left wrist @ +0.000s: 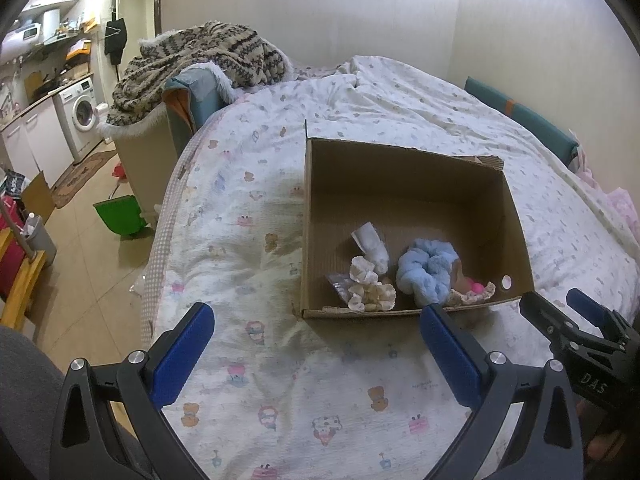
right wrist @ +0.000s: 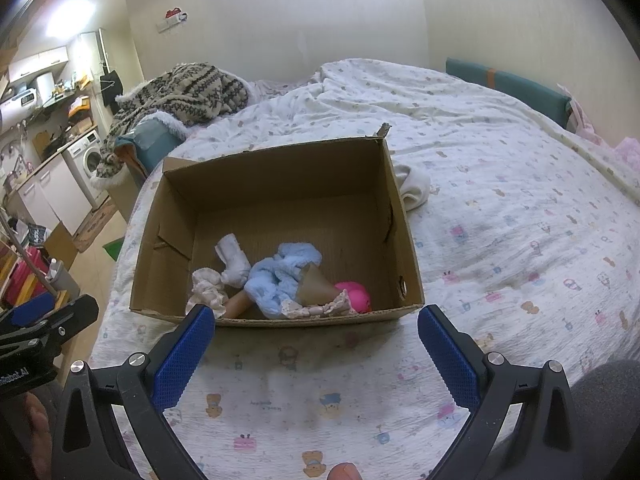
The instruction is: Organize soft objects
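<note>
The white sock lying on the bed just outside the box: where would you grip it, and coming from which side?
Probably the bunched fold at the outer end of the white sock, coming from above and from the right, since the cardboard box wall hides its left part. The right gripper, jaws open, is on that side.

Blue scrunchie (right wrist: 280,276), white sock (right wrist: 234,260) and pink ball (right wrist: 356,296) lie in box (right wrist: 280,168).
</note>
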